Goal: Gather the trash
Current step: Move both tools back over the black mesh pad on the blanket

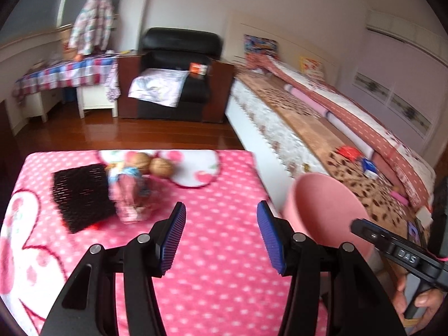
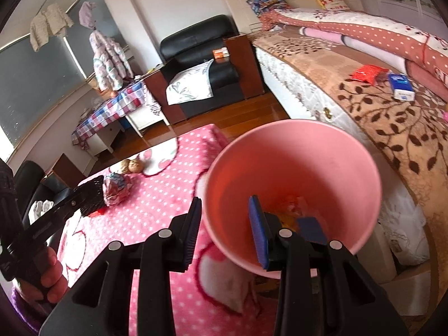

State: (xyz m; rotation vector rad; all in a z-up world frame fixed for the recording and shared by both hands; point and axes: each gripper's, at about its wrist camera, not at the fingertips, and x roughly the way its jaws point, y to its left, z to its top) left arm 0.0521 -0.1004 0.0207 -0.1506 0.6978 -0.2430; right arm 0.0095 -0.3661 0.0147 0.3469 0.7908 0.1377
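My left gripper [image 1: 221, 235] gapes wide, empty above the pink blanket [image 1: 212, 288]; my right gripper [image 2: 225, 231] pinches the pink bucket [image 2: 294, 168] rim.

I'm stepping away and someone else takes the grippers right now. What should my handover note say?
Left gripper: open, empty, above the pink dotted blanket.
Right gripper: clamped on the near rim of the pink bin, holding it beside the blanket.
Done: some trash already lies in the bin's bottom.
Left: crumpled wrapper, black mesh piece and two walnuts on the blanket; red packet and blue box on the bed, if those count as trash.
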